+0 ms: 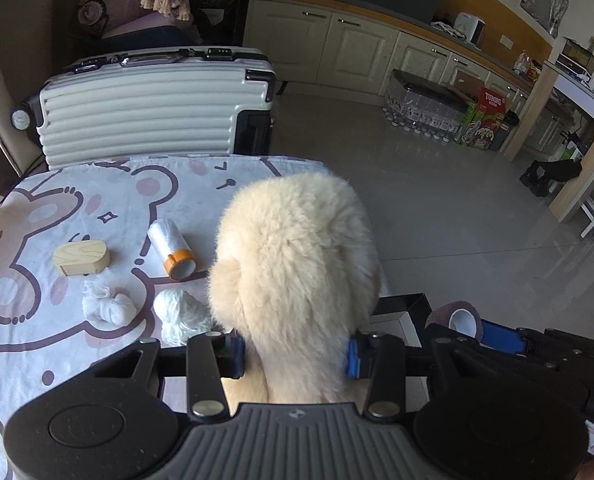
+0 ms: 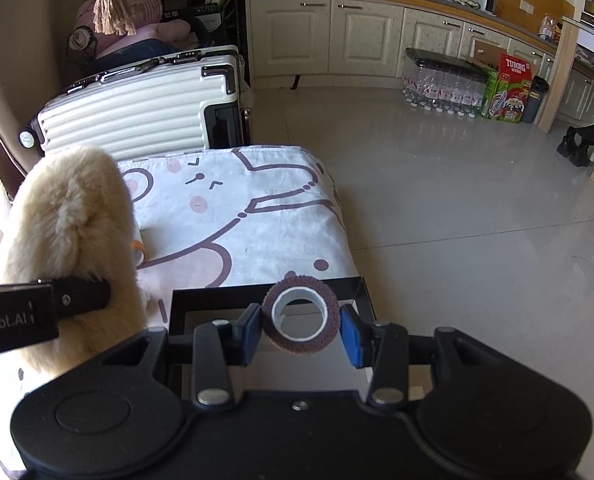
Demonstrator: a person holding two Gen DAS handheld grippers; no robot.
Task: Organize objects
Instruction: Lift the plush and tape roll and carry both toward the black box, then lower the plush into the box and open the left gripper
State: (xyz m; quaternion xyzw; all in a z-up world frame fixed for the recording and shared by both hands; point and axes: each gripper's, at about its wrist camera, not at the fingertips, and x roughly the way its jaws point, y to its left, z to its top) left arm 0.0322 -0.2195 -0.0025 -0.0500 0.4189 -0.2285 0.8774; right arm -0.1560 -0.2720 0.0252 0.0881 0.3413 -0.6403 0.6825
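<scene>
Tape roll (image 2: 301, 316) and plush (image 1: 293, 276) are being carried toward the black box (image 2: 361, 286).
Right gripper (image 2: 301, 330) fingers are pinching the roll above the box at the tabletop's (image 2: 257, 216) near right; left gripper (image 1: 295, 354) fingers are squeezing the plush just left. Crowding could be knocking the roll loose.

The red carton (image 2: 513, 84) on the floor by the cabinets reads "TUBORG". The black left gripper body (image 2: 15, 322) carries white letters "Robot.AI".
</scene>
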